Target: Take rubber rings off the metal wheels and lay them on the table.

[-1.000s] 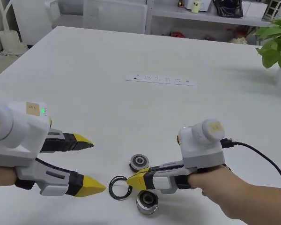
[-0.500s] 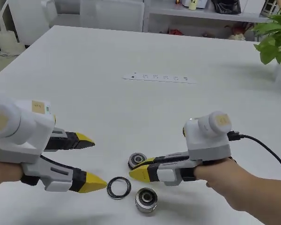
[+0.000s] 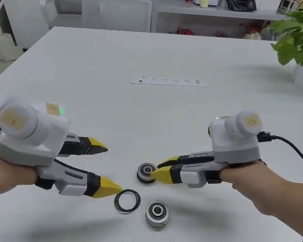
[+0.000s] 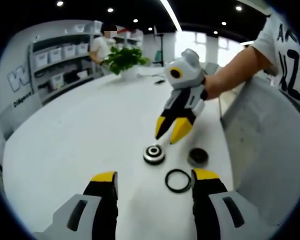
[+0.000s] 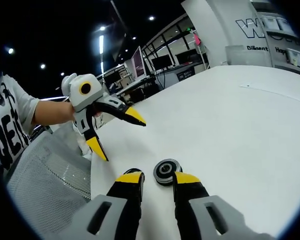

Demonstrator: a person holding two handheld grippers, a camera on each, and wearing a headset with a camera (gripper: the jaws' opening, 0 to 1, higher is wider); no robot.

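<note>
Your right gripper, jaws narrow and empty, has shifted from the freed rubber ring to the still-ringed wheel. The ring and bare wheel lie near that wheel. Your left gripper gapes wide. Apparently 1 ring remains.

Your loose rubber ring lies flat on the white table, thin, black and round; the farther wheel rests flat just beyond it, hub upward, a dark band around its silvery centre (its ring looks to be on it yet); the nearer wheel lies flat just beside the loose ring, bright metal at its rim, dark at its hub; the three sit in a tight triangle, none touching.
</note>
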